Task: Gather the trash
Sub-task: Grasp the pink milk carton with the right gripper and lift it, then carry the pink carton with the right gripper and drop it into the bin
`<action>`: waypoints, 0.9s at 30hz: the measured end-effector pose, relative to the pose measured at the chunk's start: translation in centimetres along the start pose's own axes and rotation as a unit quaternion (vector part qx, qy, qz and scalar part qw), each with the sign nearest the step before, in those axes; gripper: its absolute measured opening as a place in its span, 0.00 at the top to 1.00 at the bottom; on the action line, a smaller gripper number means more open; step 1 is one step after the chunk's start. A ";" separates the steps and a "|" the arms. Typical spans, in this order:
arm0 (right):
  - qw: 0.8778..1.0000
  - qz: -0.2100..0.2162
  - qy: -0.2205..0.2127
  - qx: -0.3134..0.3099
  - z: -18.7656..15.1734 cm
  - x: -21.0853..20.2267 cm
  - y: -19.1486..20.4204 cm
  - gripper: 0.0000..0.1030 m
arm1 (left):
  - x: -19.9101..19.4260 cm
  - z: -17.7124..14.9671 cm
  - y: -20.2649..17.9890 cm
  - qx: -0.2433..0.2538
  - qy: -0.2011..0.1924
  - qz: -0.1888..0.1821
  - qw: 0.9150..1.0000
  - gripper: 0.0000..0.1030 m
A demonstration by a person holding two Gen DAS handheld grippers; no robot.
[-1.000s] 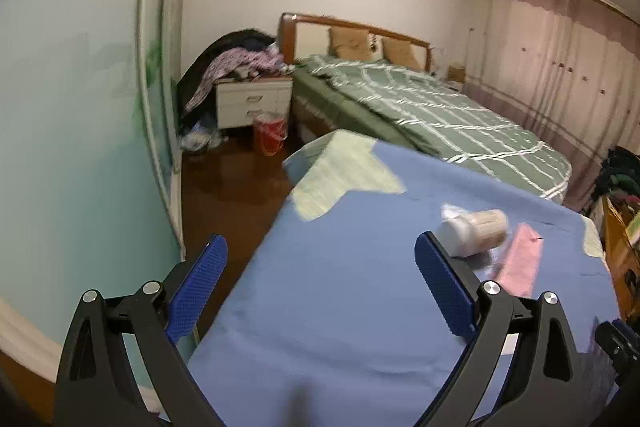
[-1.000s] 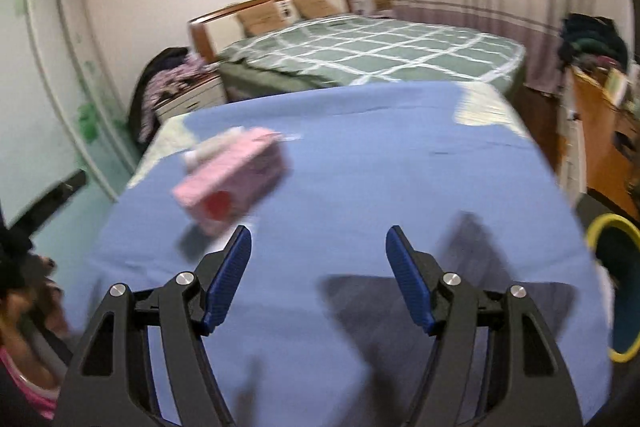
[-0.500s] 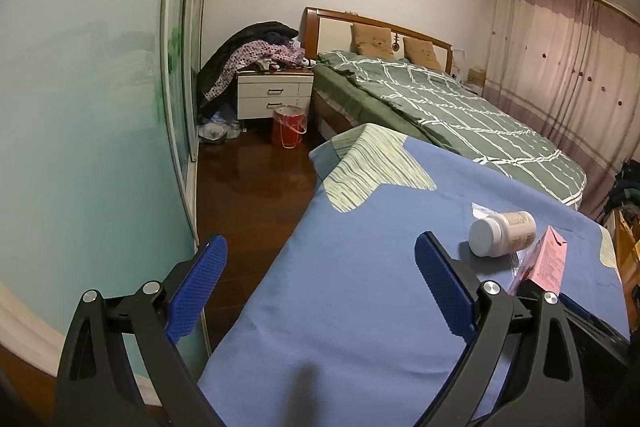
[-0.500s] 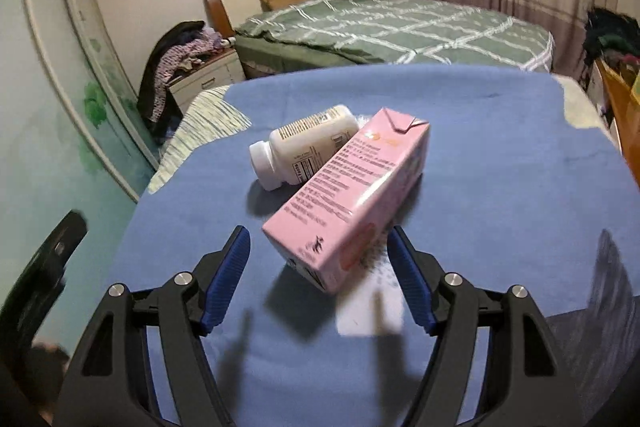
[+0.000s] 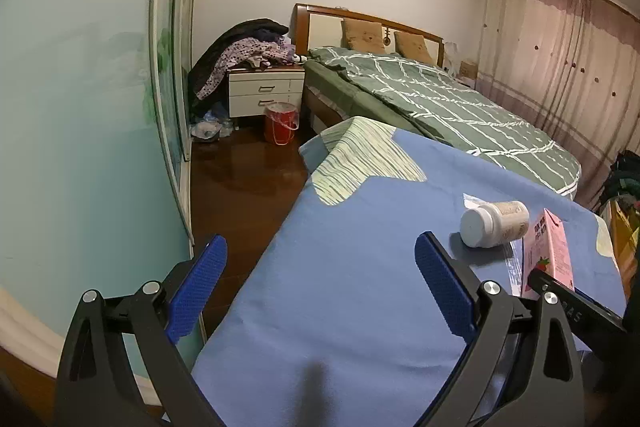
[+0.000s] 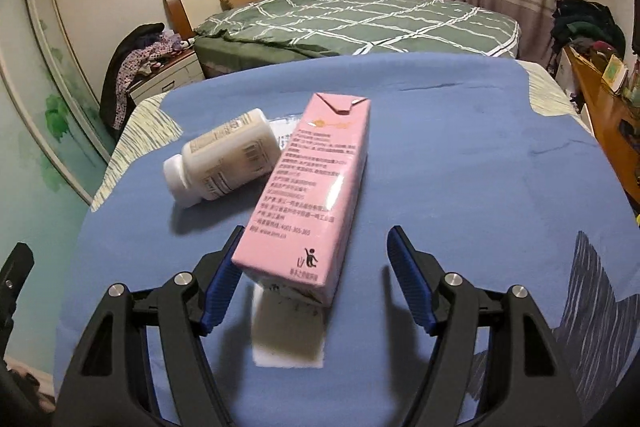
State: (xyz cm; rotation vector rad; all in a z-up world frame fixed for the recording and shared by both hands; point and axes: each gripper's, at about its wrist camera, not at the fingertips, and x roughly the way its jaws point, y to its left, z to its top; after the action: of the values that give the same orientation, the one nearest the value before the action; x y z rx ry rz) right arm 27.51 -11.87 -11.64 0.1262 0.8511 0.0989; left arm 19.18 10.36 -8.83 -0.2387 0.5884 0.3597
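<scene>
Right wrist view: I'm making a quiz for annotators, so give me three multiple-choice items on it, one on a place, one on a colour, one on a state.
1. Where is the white bottle relative to the carton?
A. left of it
B. on top of it
C. right of it

2. What colour is the carton?
A. green
B. pink
C. yellow

3. How does the right hand-held gripper stand?
A. shut and empty
B. clamped on the bottle
C. open, carton's near end between its fingers

Key: 1 A, the bottle lies by the carton's left side. 2 B, its faces are pink. 3 C, a gap shows beside the right finger.
</scene>
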 end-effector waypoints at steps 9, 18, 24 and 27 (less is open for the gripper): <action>1.000 0.012 0.008 -0.005 0.5 0.6 -0.3 0.62 | 0.3 -0.5 -1.3 0.025 0.003 0.000 1.000 0.09; 0.999 0.022 -0.035 0.000 0.3 -4.5 -4.8 0.63 | 0.5 -0.6 -1.6 0.029 0.005 -0.004 1.000 0.09; 0.997 -0.012 -0.066 0.029 -0.9 -8.3 -11.4 0.63 | 0.7 -0.7 -2.0 0.036 0.006 -0.001 0.999 0.09; 0.995 -0.040 -0.082 0.052 -1.8 -10.1 -15.0 0.63 | 0.8 -0.7 -2.2 0.039 0.007 0.000 0.999 0.09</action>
State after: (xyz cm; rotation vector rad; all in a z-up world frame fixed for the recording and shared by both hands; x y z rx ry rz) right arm 20.12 -27.97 -7.60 0.1947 0.6967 -0.0304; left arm 20.29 8.31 -9.61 -0.1657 0.6149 0.3347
